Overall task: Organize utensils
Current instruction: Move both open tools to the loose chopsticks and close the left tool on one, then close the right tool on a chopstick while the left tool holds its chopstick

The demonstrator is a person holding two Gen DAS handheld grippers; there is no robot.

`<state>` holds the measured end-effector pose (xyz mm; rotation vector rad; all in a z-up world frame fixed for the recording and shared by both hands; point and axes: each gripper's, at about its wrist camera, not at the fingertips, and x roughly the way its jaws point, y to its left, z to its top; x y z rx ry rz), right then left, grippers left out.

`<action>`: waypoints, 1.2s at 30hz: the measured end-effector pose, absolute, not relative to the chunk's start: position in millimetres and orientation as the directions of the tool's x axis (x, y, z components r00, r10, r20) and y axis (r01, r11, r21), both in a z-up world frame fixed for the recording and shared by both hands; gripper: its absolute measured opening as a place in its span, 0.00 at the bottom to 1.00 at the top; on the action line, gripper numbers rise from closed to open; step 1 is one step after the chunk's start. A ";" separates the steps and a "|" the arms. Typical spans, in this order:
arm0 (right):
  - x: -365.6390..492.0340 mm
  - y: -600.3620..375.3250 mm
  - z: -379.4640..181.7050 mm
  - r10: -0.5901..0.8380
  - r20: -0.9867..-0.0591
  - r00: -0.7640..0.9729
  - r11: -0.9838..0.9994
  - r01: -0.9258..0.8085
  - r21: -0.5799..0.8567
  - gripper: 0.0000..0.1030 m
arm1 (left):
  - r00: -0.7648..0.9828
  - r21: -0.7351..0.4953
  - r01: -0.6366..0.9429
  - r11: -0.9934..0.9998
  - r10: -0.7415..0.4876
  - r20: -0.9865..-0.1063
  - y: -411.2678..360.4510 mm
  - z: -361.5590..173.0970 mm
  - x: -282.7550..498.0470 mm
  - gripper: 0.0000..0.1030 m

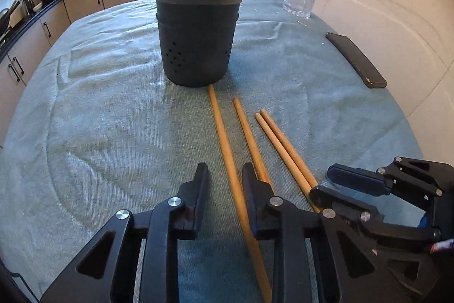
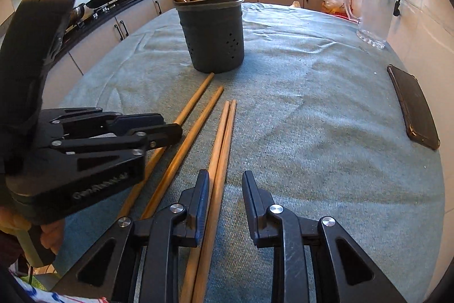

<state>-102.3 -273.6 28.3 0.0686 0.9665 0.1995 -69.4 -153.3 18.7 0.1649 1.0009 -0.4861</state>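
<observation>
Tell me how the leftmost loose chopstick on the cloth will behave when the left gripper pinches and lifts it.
The leftmost chopstick looks like a stiff, round wooden rod, so it probably won't bend. Being round and smooth, it may roll on the blue cloth if nudged sideways. The open left gripper straddles it near one end, so the long far part would likely droop or pivot.

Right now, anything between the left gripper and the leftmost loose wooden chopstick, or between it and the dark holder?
Nothing visible. The left gripper is open, its fingers straddling the leftmost wooden chopstick on the grey-blue cloth. Only bare cloth lies ahead to the dark perforated utensil holder. The right gripper sits off to the side.
</observation>
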 end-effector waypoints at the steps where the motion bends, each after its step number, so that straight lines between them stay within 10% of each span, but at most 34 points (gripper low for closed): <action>1: -101.2 -272.9 28.3 0.201 -0.811 0.549 0.979 -0.139 0.148 0.25 | 0.443 -0.083 0.463 0.882 -0.312 -0.840 -154.1 19.1 -68.7 0.23; 7: -95.5 -272.3 24.0 0.200 -0.827 0.525 0.980 -0.121 0.161 0.16 | 0.420 -0.121 0.429 0.895 -0.316 -0.851 -146.9 20.6 -60.6 0.07; 20: -124.0 -351.4 31.5 0.202 -0.810 0.550 0.955 0.073 0.288 0.24 | 0.361 -0.185 0.375 0.908 -0.327 -0.873 -82.1 22.2 -84.8 0.07; 36: -119.5 -333.9 27.9 0.065 -0.862 0.503 0.991 0.071 0.116 0.16 | 0.392 -0.178 0.371 0.911 -0.328 -0.860 -78.9 20.8 -92.8 0.07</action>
